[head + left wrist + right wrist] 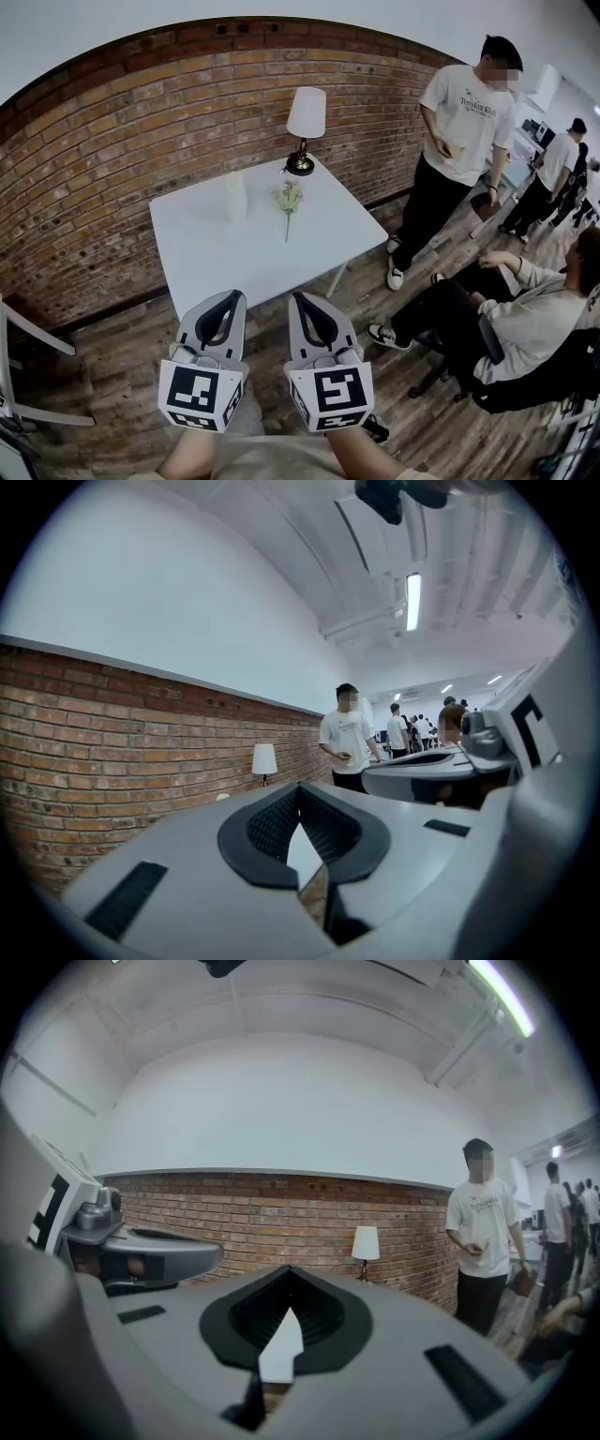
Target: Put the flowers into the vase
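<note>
On the white table (pixel 211 255) a pale translucent vase (pixel 235 197) stands upright near the far side. A flower stem with pale blooms (pixel 289 202) lies on the tabletop just right of it, apart from it. My left gripper (pixel 235 296) (pixel 300 788) and right gripper (pixel 298 298) (pixel 289 1270) are held side by side short of the table's near edge and point level toward it. Both are shut, tips touching, with nothing between the jaws. Neither reaches the vase or the flower.
A table lamp (pixel 305 127) (pixel 264 759) (pixel 365 1242) stands at the table's far corner against the brick wall (pixel 112 141). A person (pixel 464 122) stands to the table's right and another (pixel 525 319) sits at the right. The floor is wooden.
</note>
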### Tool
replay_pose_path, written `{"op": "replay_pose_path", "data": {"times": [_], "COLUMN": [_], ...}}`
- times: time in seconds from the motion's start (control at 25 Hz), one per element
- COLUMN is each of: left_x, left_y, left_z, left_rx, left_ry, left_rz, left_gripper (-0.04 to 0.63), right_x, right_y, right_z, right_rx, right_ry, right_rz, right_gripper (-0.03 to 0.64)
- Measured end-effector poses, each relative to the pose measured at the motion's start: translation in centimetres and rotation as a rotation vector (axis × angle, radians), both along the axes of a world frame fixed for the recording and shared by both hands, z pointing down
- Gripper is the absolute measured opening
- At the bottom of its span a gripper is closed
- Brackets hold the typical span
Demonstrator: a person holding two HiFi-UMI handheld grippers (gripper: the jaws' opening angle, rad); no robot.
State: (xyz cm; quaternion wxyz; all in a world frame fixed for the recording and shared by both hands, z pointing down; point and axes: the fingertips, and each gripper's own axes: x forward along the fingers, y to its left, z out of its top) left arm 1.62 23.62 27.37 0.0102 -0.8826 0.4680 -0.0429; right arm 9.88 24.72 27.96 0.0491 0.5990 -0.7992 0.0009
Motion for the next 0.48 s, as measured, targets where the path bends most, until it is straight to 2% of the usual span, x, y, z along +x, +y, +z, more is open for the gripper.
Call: {"op": "replay_pose_path", "data": {"times": [0.48], "left_x": [-0.5], "left_y": [-5.0], "left_z": [0.6], "left_rx": [-0.005], "left_ry": [0.007], "left_rz": [-0.003], "left_gripper": [0.008], "right_x": [-0.1], "right_y": [-4.6], "right_z": [0.7], "right_rx": [-0.003], "right_ry": [0.003], "right_rz": [0.005], "right_gripper": [0.006]}}
